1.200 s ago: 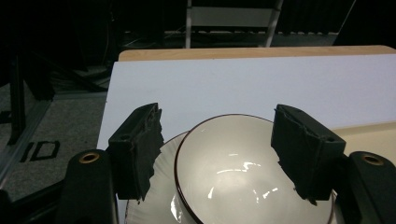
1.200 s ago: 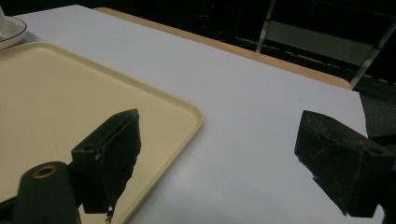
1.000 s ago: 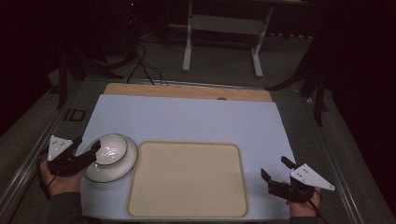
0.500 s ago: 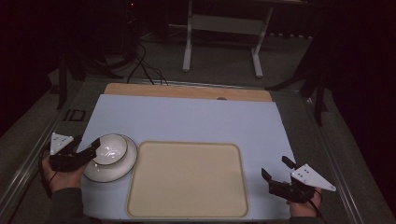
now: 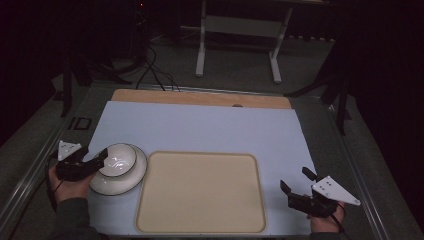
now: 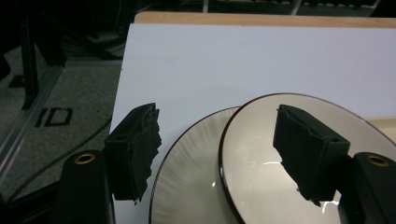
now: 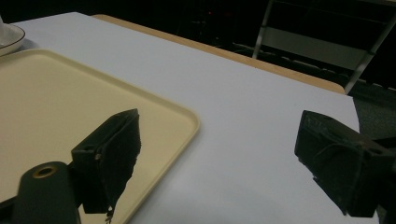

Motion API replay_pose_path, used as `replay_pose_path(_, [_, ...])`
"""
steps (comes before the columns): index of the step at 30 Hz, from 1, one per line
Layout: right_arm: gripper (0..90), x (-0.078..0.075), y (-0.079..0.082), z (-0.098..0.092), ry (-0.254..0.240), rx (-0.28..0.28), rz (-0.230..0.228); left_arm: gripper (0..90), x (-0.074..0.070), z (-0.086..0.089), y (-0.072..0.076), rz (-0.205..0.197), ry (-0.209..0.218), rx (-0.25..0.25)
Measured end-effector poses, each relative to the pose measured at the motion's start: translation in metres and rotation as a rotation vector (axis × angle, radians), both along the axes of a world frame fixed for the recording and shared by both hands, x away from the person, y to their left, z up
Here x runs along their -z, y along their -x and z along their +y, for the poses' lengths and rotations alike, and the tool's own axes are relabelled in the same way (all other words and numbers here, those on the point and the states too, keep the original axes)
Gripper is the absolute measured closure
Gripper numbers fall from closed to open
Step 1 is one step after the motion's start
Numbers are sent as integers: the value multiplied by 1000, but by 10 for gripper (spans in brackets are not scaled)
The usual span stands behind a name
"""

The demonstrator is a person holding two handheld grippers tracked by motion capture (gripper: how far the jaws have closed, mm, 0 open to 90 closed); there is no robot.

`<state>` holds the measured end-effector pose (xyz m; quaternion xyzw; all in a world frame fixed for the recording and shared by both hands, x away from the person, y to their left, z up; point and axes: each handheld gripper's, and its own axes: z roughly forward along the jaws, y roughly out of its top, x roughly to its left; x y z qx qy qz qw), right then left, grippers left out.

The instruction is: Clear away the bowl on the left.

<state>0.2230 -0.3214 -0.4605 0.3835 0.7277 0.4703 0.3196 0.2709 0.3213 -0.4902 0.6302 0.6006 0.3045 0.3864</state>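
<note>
1. A dark room surrounds a pale blue table top [image 5: 210,127] that fills the middle of the frame.
2. At lower left, the left gripper [image 5: 98,161] stands open, its jaws straddling the near rim of a white bowl [image 5: 119,159].
3. The bowl sits on a plate [image 5: 131,181], just left of an empty cream tray [image 5: 200,192].
4. At lower right, the right gripper [image 5: 295,185] gapes open too, holding nothing, well apart from the bowl.

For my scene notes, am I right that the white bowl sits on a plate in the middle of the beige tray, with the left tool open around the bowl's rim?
Not quite: the bowl and its plate stand on the white table surface to the left of the beige tray, not on it, as the high view shows. The left tool is indeed open around the bowl's rim.
</note>
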Motion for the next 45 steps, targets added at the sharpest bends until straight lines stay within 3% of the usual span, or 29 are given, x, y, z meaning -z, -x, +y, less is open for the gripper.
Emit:
replay_pose_path(7, [140, 0, 0, 0, -2, 2, -2, 322, 6, 2, -5, 38, -9, -6])
replay_pose_path(18, [140, -1, 1, 0, -1, 4, -7, 340, 17, 8, -11, 115, 34, 0])
replay_pose_path(38, [140, -1, 1, 0, 0, 8, -8, 411, 25, 9, -17, 188, 92, 45])
replay_pose_path(40, [140, -1, 1, 0, -1, 8, -8, 417, 27, 11, -17, 191, 122, 52])
replay_pose_path(45, [141, -1, 1, -1, -2, 9, -7, 425, 28, 12, -18, 201, 146, 65])
